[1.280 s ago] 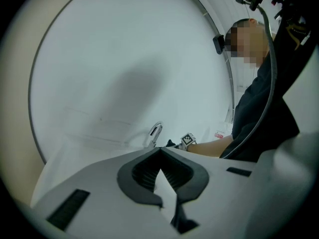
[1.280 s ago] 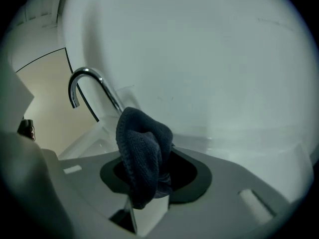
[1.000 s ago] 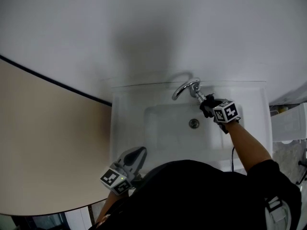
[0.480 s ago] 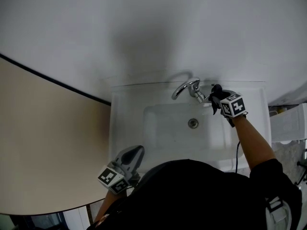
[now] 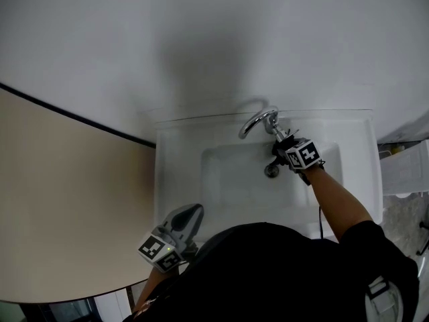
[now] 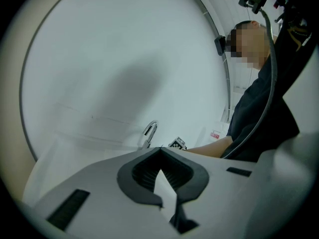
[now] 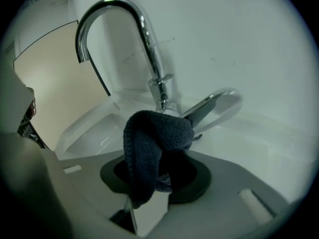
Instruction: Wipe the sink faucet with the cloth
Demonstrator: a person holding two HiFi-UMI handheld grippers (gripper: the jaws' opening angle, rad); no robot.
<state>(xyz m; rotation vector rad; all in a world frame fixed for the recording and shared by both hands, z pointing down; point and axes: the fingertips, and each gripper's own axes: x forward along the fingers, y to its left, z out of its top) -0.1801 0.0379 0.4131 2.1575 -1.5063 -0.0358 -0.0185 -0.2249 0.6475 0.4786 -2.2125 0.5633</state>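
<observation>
The chrome gooseneck faucet (image 5: 257, 121) stands at the back rim of the white sink (image 5: 181, 154). My right gripper (image 5: 281, 149) sits just in front of the faucet's base, above the drain (image 5: 270, 172). It is shut on a dark blue knitted cloth (image 7: 155, 142), which bulges out of the jaws. In the right gripper view the cloth lies against the base of the faucet (image 7: 151, 54), beside the lever handle (image 7: 215, 105). My left gripper (image 5: 193, 213) rests shut and empty at the sink's front left corner. The left gripper view has the faucet (image 6: 149, 132) far off.
A beige counter surface (image 5: 67, 200) lies left of the sink, under a white wall (image 5: 214, 39). White storage items (image 5: 404, 172) stand at the right edge. The person's dark-clothed torso (image 5: 268, 274) covers the sink's front rim.
The right gripper, which stood to the right of the faucet base half a second ago, has come back left and forward to the front of the base. The left gripper has stayed put.
</observation>
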